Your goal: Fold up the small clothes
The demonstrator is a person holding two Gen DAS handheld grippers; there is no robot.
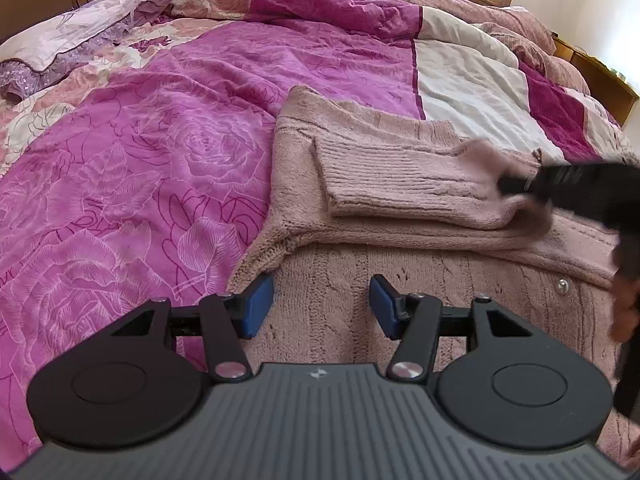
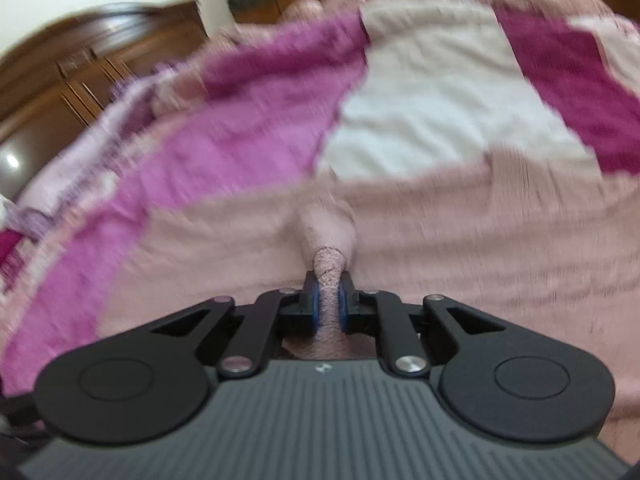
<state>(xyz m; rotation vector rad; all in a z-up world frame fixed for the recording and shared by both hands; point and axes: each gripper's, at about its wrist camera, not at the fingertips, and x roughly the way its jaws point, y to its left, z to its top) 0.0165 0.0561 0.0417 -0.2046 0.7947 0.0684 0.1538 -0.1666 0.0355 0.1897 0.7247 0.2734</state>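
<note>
A small dusty-pink knitted sweater (image 1: 360,200) lies on the bed, with one ribbed sleeve (image 1: 400,184) folded across its body. My left gripper (image 1: 322,304) is open and empty, hovering just above the sweater's lower part. My right gripper (image 1: 516,184) comes in blurred from the right and pinches the sleeve near the shoulder. In the right wrist view the right gripper (image 2: 329,300) is shut on a fold of the pink sweater (image 2: 440,248), and the picture is motion-blurred.
A magenta rose-print quilt (image 1: 160,140) with white patches (image 1: 472,88) covers the bed. A lilac pillow (image 1: 60,40) lies at the far left. Wooden cupboards (image 2: 72,76) and a headboard stand beyond the bed.
</note>
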